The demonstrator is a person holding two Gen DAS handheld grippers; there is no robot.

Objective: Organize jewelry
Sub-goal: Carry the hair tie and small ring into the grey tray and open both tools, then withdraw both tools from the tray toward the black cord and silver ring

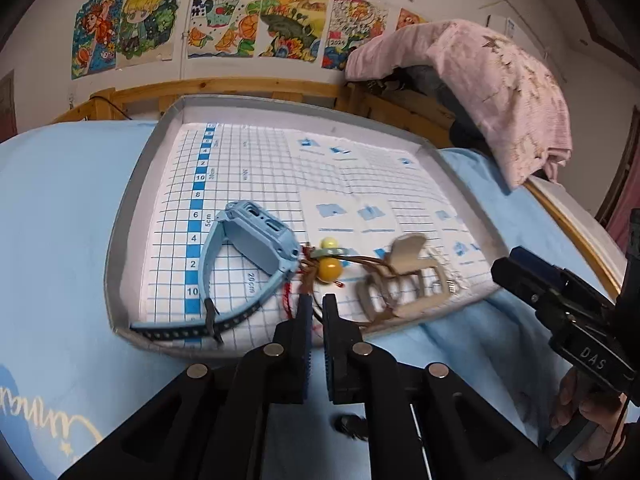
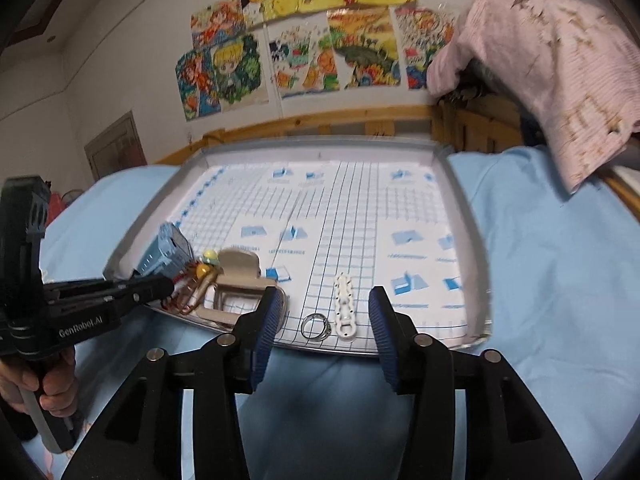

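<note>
A shallow grey tray [image 1: 132,184] with a blue grid sheet lies on a light blue bed. In it are a blue watch [image 1: 256,240], a brown cord necklace with yellow beads [image 1: 329,268] and a beige hair claw [image 1: 404,276]. My left gripper [image 1: 317,308] is shut on the necklace's cord at the tray's near edge. In the right wrist view, my right gripper [image 2: 322,316] is open over the tray's near rim [image 2: 360,350], with a silver ring [image 2: 315,327] and a white hair clip [image 2: 345,310] between its fingers. The watch [image 2: 168,254], the beads [image 2: 206,266] and the claw [image 2: 236,284] lie to its left.
A wooden bed frame [image 1: 240,92] runs behind the tray. A pink blanket [image 1: 500,80] hangs at the right. Children's drawings [image 1: 224,20] cover the wall. The other hand-held gripper shows at the right [image 1: 560,304] and, in the right wrist view, at the left [image 2: 100,300].
</note>
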